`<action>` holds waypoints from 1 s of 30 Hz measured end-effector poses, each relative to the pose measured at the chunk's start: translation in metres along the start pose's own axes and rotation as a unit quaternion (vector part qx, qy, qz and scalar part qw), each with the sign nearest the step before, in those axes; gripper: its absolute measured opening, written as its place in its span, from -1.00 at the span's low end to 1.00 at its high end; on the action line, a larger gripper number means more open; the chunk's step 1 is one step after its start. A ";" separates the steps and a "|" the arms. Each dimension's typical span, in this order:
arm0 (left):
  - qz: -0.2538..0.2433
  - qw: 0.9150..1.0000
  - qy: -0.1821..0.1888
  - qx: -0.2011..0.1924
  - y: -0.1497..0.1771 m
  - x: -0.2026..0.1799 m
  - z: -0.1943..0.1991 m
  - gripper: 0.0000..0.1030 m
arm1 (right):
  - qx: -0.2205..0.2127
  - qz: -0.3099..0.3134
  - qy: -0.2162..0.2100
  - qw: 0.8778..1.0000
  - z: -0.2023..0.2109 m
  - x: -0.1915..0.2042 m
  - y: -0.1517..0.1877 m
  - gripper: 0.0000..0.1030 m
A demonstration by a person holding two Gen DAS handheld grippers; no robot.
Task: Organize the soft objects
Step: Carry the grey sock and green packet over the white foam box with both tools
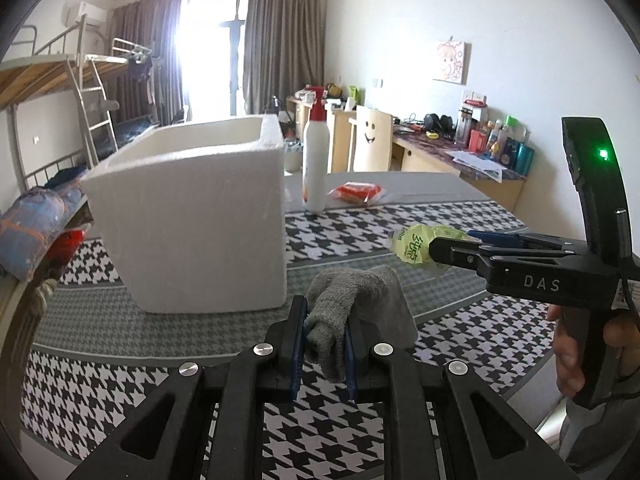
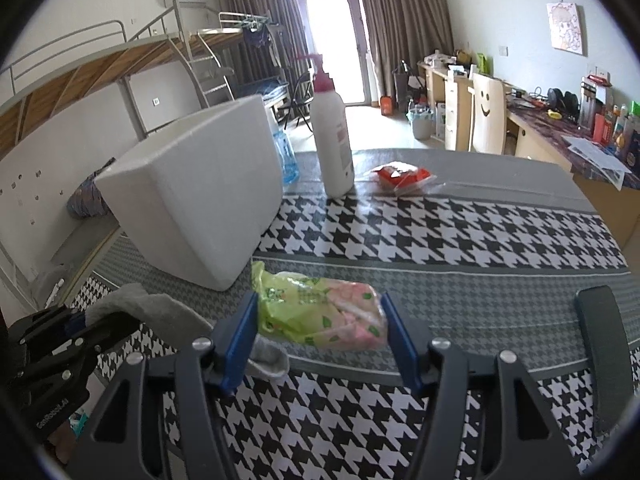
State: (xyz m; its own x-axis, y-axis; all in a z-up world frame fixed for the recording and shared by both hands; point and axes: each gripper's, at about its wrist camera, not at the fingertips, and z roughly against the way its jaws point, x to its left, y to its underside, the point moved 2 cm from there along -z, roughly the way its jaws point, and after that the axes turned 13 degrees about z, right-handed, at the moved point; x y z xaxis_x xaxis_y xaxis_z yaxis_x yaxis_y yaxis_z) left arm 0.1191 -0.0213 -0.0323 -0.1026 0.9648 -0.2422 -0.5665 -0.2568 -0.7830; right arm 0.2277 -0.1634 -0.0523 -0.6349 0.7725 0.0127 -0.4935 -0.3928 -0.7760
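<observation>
My left gripper (image 1: 325,322) is shut on a grey knitted cloth (image 1: 352,300), held just above the houndstooth tablecloth, in front of a white foam box (image 1: 192,216). My right gripper (image 2: 318,316) is shut on a yellow-green tissue pack (image 2: 320,316) with pink print, held above the table to the right of the box (image 2: 200,196). In the left wrist view the right gripper (image 1: 436,250) shows at right with the pack (image 1: 416,248) in its jaws. The grey cloth (image 2: 160,308) and left gripper (image 2: 86,330) show at lower left of the right wrist view.
A white pump bottle (image 1: 316,160) with a red top stands behind the box. A red-orange packet (image 1: 358,193) in clear wrap lies beside it. The table's far edge (image 2: 460,156) faces desks and a chair; a bunk bed is at left.
</observation>
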 end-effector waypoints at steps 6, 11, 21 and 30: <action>-0.004 1.000 0.002 -0.012 -0.008 -0.005 0.005 -0.66 | -0.021 -0.003 0.004 1.000 0.014 -0.003 -0.002 0.28; -0.010 1.000 0.007 -0.021 -0.014 -0.011 0.008 -0.66 | -0.034 -0.005 0.007 0.999 0.024 -0.006 -0.004 0.28; -0.016 0.999 0.016 -0.040 -0.032 -0.018 0.010 -0.66 | -0.060 -0.008 0.021 0.998 0.042 -0.010 -0.010 0.28; -0.018 0.998 0.030 -0.060 -0.048 -0.020 0.016 -0.66 | -0.080 -0.005 0.031 0.996 0.052 -0.008 -0.017 0.28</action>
State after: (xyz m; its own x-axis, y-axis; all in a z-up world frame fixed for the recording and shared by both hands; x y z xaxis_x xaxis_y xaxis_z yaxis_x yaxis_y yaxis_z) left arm 0.1349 -0.0278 0.0195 -0.0326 0.9691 -0.2447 -0.4662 -0.2313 -0.8539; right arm 0.2104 -0.1888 -0.0066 -0.5898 0.8074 -0.0136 -0.3954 -0.3034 -0.8670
